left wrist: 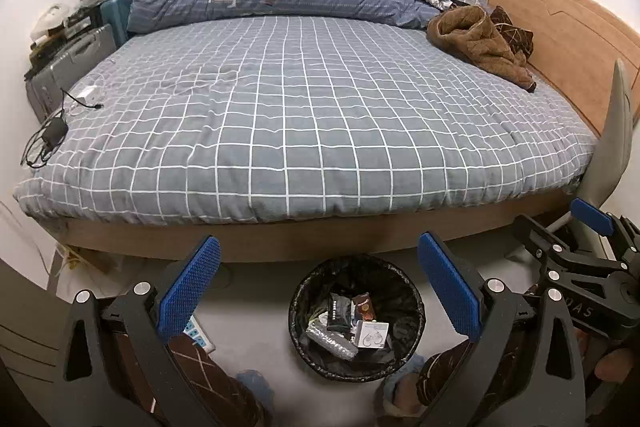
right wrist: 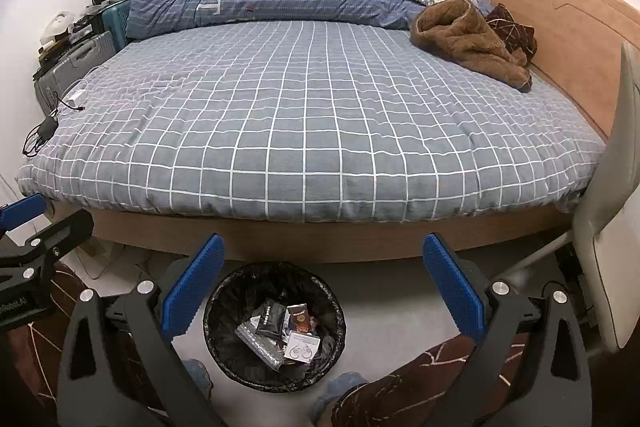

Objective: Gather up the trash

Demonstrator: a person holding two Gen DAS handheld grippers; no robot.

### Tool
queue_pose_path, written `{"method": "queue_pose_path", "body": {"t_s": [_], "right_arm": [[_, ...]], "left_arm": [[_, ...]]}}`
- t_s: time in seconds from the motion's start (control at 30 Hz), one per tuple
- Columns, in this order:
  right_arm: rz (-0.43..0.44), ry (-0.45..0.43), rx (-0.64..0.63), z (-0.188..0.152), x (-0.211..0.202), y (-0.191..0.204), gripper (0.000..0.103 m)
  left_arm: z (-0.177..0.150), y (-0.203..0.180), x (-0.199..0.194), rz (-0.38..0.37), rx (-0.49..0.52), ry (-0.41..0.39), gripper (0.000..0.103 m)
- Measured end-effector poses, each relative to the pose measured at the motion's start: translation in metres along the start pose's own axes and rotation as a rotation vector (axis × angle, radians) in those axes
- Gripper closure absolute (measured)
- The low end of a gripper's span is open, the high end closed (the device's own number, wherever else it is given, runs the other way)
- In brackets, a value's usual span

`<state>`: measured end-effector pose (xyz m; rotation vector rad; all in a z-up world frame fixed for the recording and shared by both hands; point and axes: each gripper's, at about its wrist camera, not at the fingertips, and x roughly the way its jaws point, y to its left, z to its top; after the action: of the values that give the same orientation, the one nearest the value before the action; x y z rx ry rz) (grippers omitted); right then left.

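Observation:
A round black trash bin (left wrist: 304,291) (right wrist: 218,301) with a black liner stands on the floor below the bed's front edge. Inside lie a black packet (left wrist: 340,313) (right wrist: 271,319), a brown packet (left wrist: 364,307) (right wrist: 300,317), a white card (left wrist: 373,334) (right wrist: 303,347) and a clear wrapper (left wrist: 332,341) (right wrist: 256,341). My left gripper (left wrist: 320,291) hangs open above the bin with nothing between its blue pads. Just right of the bin, my right gripper (right wrist: 324,287) is open and empty too; it also shows at the right edge of the left wrist view (left wrist: 592,215).
A wide bed (left wrist: 304,115) with a grey checked cover fills the view; a brown fleece garment (left wrist: 476,43) lies near the wooden headboard (left wrist: 568,39). Chargers and cables (left wrist: 60,123) sit at its left edge, suitcases (left wrist: 68,63) beyond. A chair (right wrist: 608,211) stands right. The person's patterned trouser legs (right wrist: 400,387) are below.

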<state>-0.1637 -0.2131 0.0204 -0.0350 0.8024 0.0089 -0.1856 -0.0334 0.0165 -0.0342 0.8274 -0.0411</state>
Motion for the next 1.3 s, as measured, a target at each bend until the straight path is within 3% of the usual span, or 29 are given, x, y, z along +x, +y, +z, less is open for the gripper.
{"method": "queue_pose_path", "body": {"t_s": [0.83,1.3], "right_arm": [[-0.012,-0.008,-0.003,0.0006,-0.0045,0.0017,0.008],[-0.013,-0.005,-0.002,0.0009,-0.0035,0.0018,0.008]], "left_arm": [[-0.0017,0.0051,0.0067,0.000,-0.016,0.021,0.006],[0.0010,0.0036,0.0073,0.045,-0.002,0.004,0.006]]}}
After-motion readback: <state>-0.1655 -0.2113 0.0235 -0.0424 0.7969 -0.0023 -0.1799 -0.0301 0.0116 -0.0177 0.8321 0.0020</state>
